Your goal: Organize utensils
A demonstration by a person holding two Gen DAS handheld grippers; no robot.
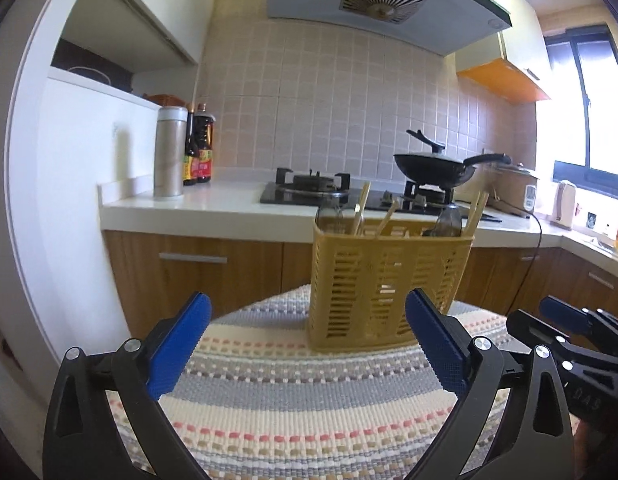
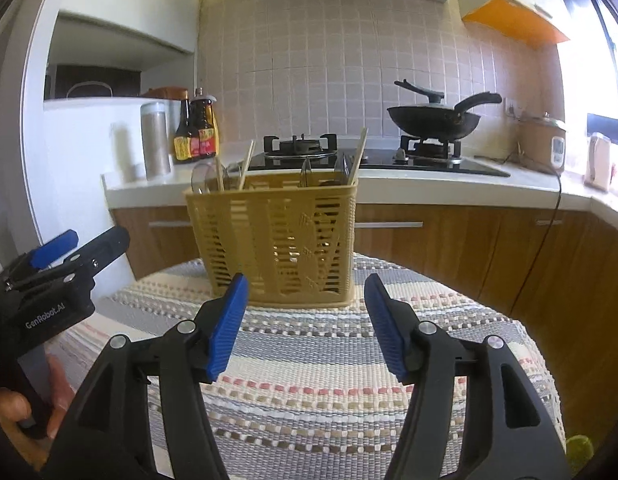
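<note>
Left wrist view is showing the left tongs [image 1: 309,340] gaping empty before the yellow utensil basket [image 1: 389,280]. Chopsticks [image 1: 361,210] are standing inside it. Right tongs [image 2: 305,324] are likewise spreading empty over the striped mat [image 2: 309,400].

The left gripper [image 1: 309,328] has its two blue-padded fingers [image 1: 181,346] spread wide apart with nothing between them, hovering over a striped woven cloth [image 1: 309,412] that covers the desk. Just beyond the fingertips, nearer the right finger, a yellow slotted utensil basket [image 1: 385,284] stands upright on the cloth. Wooden chopsticks [image 1: 361,208] and dark spoons [image 1: 449,220] poke up out of its top. Off to the right of the right finger, the right gripper [image 1: 565,320] shows at the frame's edge; its jaw state cannot be told. Far ahead, past the basket, a black wok [image 1: 433,168] sits on a gas stove [image 1: 317,190].
</note>
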